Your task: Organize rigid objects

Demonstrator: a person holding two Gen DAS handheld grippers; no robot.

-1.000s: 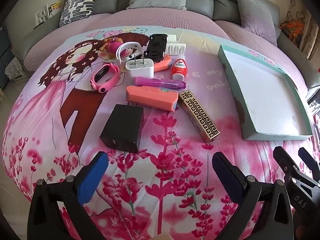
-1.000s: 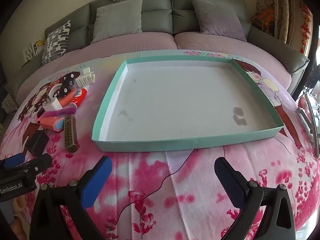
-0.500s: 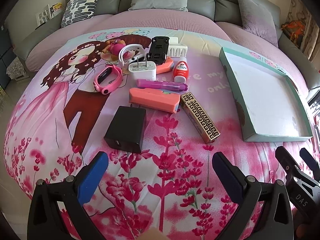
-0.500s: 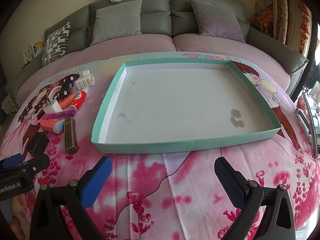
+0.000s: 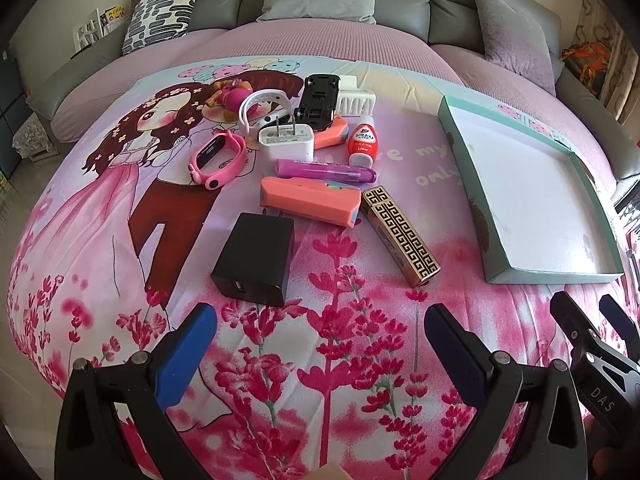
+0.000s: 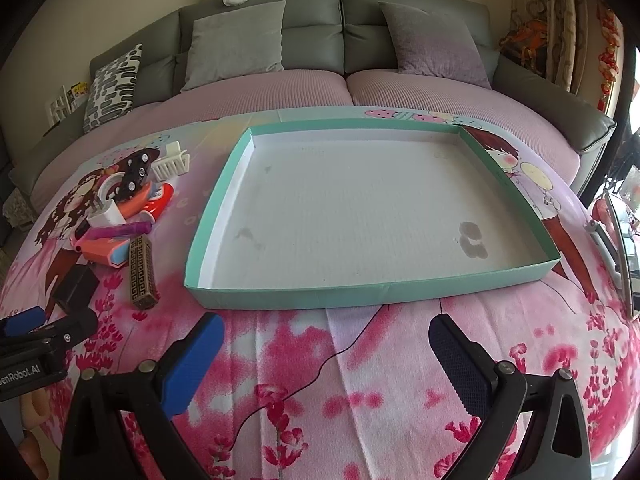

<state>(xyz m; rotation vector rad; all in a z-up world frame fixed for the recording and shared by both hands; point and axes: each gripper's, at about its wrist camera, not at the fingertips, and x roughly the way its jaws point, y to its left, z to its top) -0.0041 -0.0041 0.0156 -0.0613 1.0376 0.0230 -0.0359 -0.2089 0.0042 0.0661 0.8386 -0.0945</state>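
A bed with a pink cartoon bedspread [image 5: 100,240] carries a cluster of small hard items on its left half and a shallow teal tray [image 6: 280,298] on its right half. The tray holds nothing.

Starting at the left: the left claw [image 5: 320,344] hovers low over the near edge of the bed, jaws spread wide and holding nothing. Just ahead of its left finger lies a black charger [image 5: 256,260], the nearest item, its long axis running away from the claw with the USB port facing it and the prongs pointing away. Past it lie a coral case [image 5: 308,200] crosswise, a purple pen [image 5: 324,169] crosswise, a white plug [image 5: 286,140] and a pink watch [image 5: 216,158]. Slightly right of centre, a gold patterned box [image 5: 400,236] lies diagonally, its near end angled toward the tray.

Further right, the right claw [image 6: 324,360] faces the tray's near wall, also spread wide and holding nothing.

The left claw looks far nearer the cluster, so it seems the one to pick first, likely the charger. Its sides already line up with the jaws, so little wrist turn should be needed.
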